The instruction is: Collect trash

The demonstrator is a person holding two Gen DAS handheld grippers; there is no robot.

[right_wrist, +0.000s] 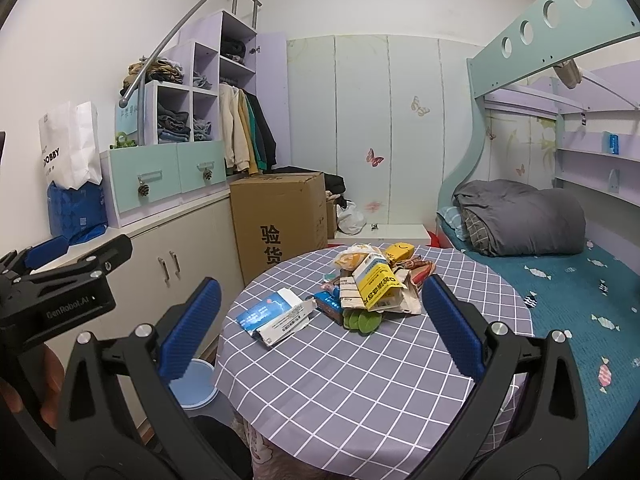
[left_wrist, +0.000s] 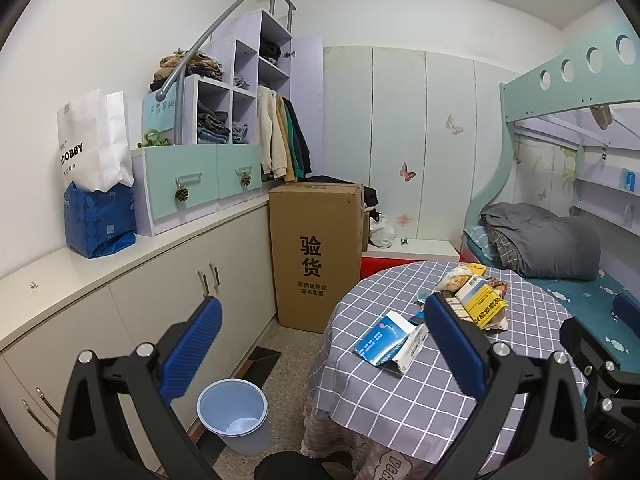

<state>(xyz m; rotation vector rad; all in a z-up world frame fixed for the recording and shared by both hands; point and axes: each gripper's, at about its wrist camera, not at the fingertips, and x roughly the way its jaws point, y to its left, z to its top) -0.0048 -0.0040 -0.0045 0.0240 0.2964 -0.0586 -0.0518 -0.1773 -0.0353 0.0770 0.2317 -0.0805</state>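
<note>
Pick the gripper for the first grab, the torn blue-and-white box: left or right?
Right, probably. The right gripper is open, with the torn box almost between its fingers. The left gripper points mostly at the bin.

"验货" is printed in large characters on the cardboard box. "DOBBY" is read on the white paper bag. "GenRobot.AI" is embossed on the left gripper.

A small bedroom with white walls and a speckled floor. Low cream cabinets line the left wall, carrying purple cubby shelves and mint drawers. A tall cardboard box stands beside them. A mint bunk bed with a grey duvet fills the right side; butterfly stickers dot the pale wardrobe doors.
</note>
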